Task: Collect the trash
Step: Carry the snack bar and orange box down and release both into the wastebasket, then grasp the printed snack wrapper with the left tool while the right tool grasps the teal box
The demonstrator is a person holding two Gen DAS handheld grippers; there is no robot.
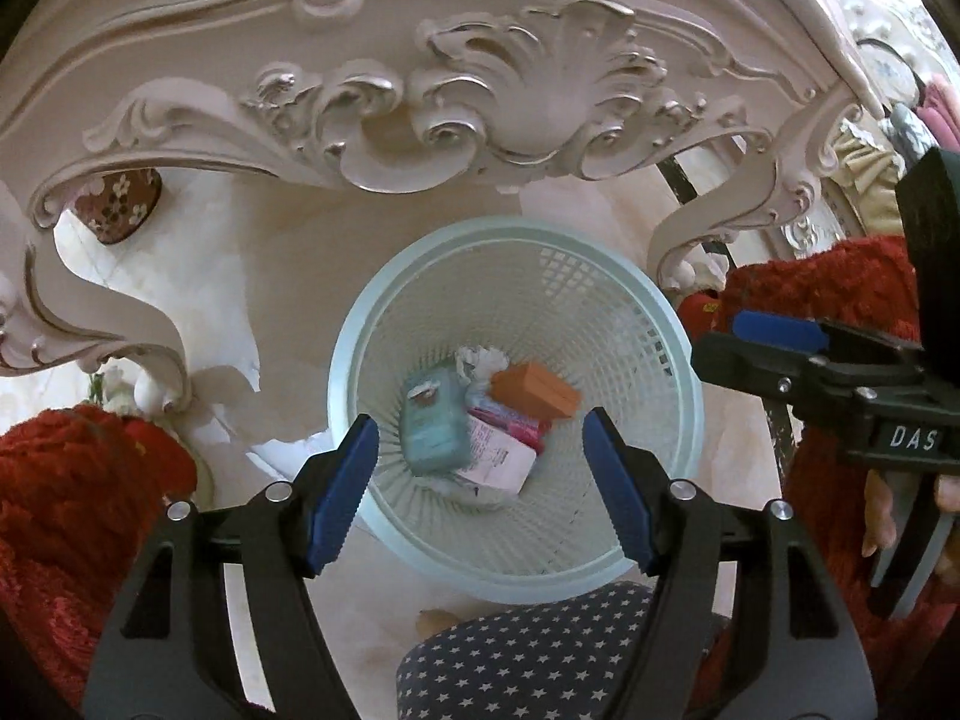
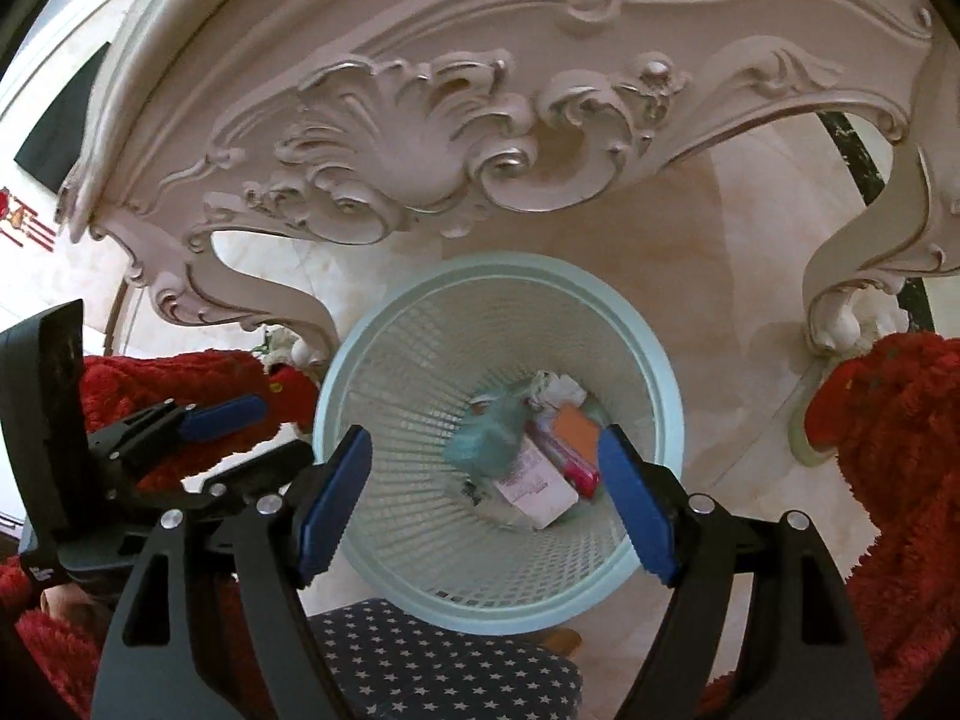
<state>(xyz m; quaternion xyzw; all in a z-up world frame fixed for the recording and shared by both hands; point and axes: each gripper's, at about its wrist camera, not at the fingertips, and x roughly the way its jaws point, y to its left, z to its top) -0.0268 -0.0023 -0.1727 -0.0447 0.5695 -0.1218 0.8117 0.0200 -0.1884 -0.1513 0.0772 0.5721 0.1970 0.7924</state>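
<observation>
A pale blue mesh wastebasket stands on the floor under an ornate table; it also shows in the right wrist view. Inside lie a teal packet, an orange box, a white-pink carton, a pink wrapper and crumpled paper. My left gripper is open and empty above the basket. My right gripper is open and empty above it too, and shows at the right of the left wrist view.
The carved cream table apron and its curved legs arch over the basket. A star-patterned navy cushion lies near me. Red fuzzy sleeves flank both sides. The floor is marble tile.
</observation>
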